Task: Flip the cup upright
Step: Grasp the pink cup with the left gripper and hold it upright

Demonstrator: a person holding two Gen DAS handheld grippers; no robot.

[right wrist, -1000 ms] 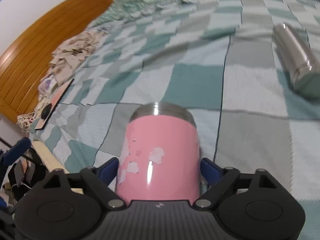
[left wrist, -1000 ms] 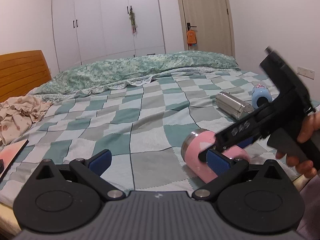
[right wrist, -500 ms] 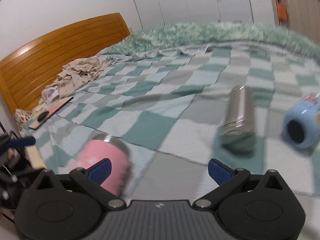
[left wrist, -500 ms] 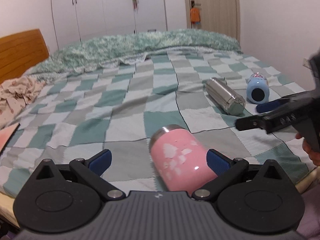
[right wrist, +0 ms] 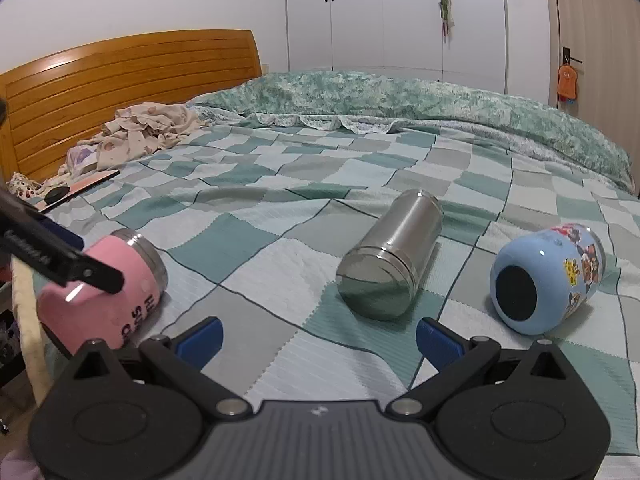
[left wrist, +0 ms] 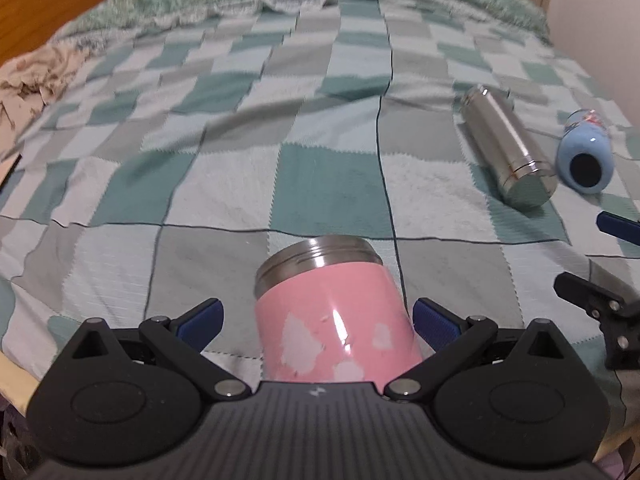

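Bed (left wrist: pixel 328 184) with checked quilt, biggest thing. Steel flask (right wrist: pixel 392 256) and blue cup (right wrist: pixel 548 276) lie on it, untouched. Pink cup (left wrist: pixel 336 320) still on its side near the edge. My right tool (right wrist: pixel 318 338) has let go and backed off, released, empty. My left tool (left wrist: pixel 316 318) has moved in, spread around the pink cup, not clenched. Flip now falls to the left.

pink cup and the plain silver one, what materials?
Pink cup: likely steel body under glossy pink coating; bare threaded metal rim, sharp glare streak, white patches that could be print or chipped paint. Silver cup: bare brushed stainless by the look; mirror-like end face.
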